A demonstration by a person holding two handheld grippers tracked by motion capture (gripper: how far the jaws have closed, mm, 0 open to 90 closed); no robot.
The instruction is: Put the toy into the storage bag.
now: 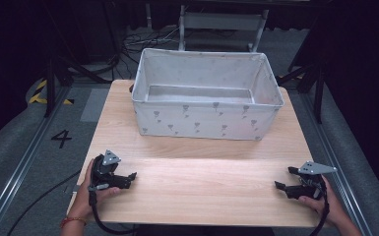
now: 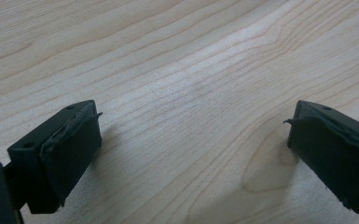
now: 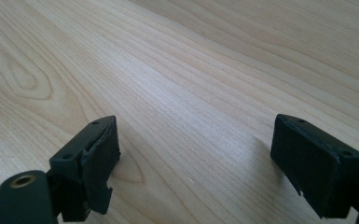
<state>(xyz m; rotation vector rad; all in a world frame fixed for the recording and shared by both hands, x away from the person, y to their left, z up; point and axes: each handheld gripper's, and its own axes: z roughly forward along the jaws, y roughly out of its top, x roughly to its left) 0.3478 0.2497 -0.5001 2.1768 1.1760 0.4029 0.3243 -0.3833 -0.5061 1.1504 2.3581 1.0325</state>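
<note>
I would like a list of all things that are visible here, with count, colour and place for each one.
table: 1, light wood, centre of the high view, under both grippers.
fabric bin: 1, white with small grey prints, far half of the table, open top, nothing seen inside.
floor number "4": 1, black, on the grey floor left of the table.
striped tape: 1 patch, yellow and black, floor at far left.
cables: several, dark, floor beyond the bin.
left gripper: 1, black, near left of the table, jaws apart, holding nothing.
right gripper: 1, black, near right of the table, jaws apart, holding nothing.
</note>
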